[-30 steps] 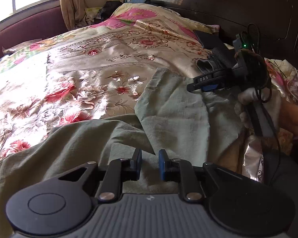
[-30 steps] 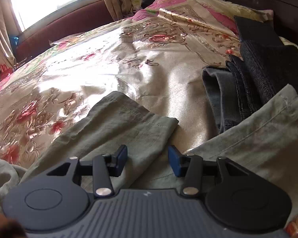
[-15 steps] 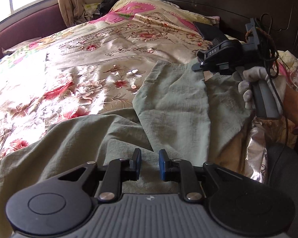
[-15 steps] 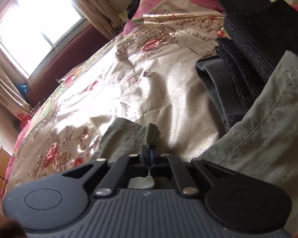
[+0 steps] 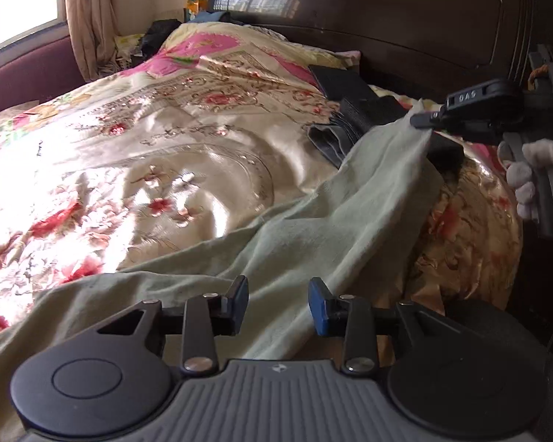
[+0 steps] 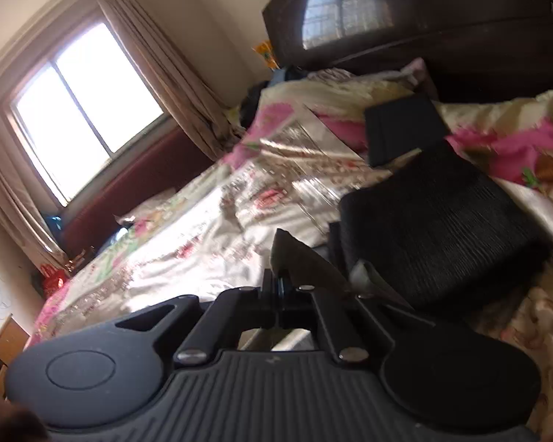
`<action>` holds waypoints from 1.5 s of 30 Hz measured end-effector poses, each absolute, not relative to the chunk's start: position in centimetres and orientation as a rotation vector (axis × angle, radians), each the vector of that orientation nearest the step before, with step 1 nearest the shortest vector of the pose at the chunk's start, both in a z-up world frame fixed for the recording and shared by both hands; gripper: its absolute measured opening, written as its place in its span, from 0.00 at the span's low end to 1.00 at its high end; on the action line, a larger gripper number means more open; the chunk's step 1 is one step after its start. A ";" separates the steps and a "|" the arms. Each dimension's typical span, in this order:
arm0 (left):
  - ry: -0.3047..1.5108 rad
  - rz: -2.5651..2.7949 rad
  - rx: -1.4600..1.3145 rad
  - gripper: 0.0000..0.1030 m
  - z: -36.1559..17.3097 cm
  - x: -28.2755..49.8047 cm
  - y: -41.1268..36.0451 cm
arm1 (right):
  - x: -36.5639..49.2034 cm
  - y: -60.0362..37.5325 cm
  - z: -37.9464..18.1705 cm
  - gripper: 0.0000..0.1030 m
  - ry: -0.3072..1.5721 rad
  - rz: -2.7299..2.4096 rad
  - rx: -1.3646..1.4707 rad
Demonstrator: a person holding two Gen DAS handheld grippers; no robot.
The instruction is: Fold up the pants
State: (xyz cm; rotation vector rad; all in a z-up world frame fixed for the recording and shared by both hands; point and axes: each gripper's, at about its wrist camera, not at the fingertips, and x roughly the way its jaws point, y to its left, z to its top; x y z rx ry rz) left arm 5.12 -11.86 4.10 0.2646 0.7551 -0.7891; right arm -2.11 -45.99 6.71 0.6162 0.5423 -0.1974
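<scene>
Pale green pants (image 5: 313, 228) lie across the floral bedspread (image 5: 147, 154). My right gripper (image 6: 279, 287) is shut on a leg end of the pants (image 6: 298, 261) and holds it lifted above the bed; in the left wrist view it shows at the upper right (image 5: 424, 121) with the cloth hanging taut from it. My left gripper (image 5: 278, 304) is open, low over the near part of the pants, with nothing between its blue pads (image 5: 319, 307).
A stack of folded dark clothes (image 6: 438, 221) lies by the pillows, just beyond the lifted leg end; it also shows in the left wrist view (image 5: 354, 118). A dark wooden headboard (image 5: 387, 18) stands behind. A window (image 6: 81, 110) and curtains are at the far left.
My right gripper closed on the leg end and raised it up and toward the headboard. My left gripper opened wider and stayed low over the pants.
</scene>
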 end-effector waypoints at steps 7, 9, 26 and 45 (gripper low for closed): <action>0.804 -0.827 0.359 0.48 2.8 3.2 -13.2 | -4.0 -48.1 0.0 0.08 0.648 -0.252 0.778; 0.810 -0.822 0.367 0.48 2.7 3.1 -13.4 | -3.8 -48.4 0.2 0.11 0.621 -0.234 0.782; 0.819 -0.837 0.375 0.48 2.1 3.5 -15.3 | -5.2 -49.8 0.4 0.09 0.537 -0.316 0.696; 0.858 -0.809 0.389 0.49 1.3 3.8 -15.1 | 0.6 -48.7 -0.1 0.61 0.694 -0.139 0.264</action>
